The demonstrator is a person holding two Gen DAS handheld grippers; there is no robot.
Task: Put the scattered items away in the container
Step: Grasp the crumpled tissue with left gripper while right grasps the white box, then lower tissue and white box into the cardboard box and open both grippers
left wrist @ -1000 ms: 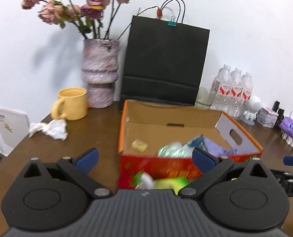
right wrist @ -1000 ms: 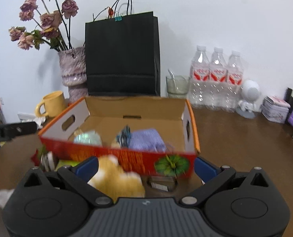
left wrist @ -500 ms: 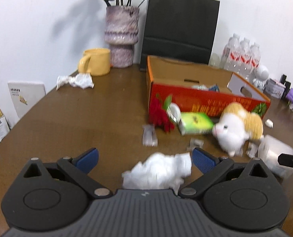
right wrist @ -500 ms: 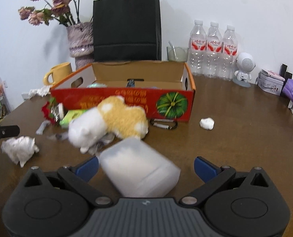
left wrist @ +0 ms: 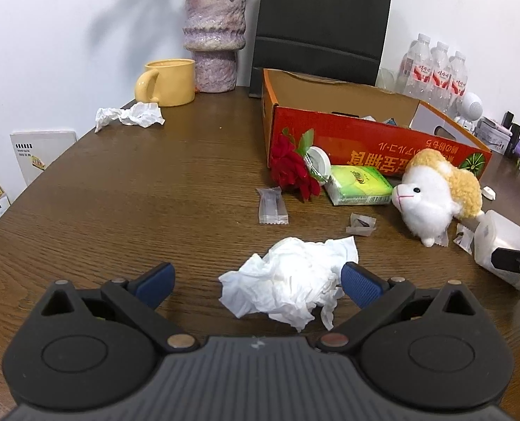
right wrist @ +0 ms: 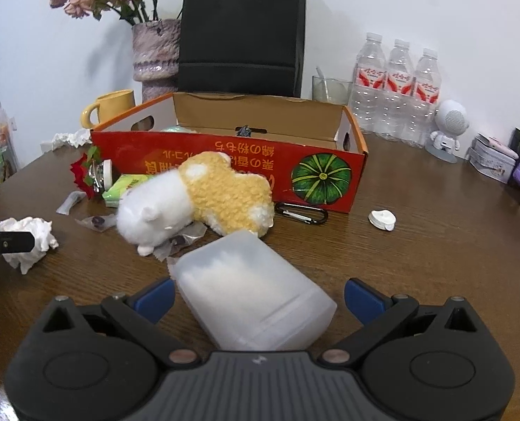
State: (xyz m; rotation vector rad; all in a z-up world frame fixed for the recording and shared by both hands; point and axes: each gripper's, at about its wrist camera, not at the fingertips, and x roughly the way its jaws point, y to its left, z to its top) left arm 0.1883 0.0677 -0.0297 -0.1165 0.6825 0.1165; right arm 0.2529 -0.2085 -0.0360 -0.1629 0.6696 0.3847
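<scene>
The left gripper (left wrist: 256, 279) is spread wide over the brown wooden table (left wrist: 137, 193), its jaws flanking a crumpled white tissue wad (left wrist: 290, 286) that touches the right blue pad (left wrist: 360, 282) but sits clear of the left one. The right gripper (right wrist: 258, 293) is likewise wide, with a translucent white plastic box (right wrist: 253, 294) lying tilted between its jaws, neither pad visibly touching it. Just beyond that box lies a white and tan plush toy (right wrist: 197, 196), and behind it the open orange cardboard box (right wrist: 326, 175), already holding a few items. Ahead of the left jaws lie a red fabric rose (left wrist: 293, 173), a green tissue packet (left wrist: 360, 184) and 1 clear sachet (left wrist: 272, 207).
</scene>
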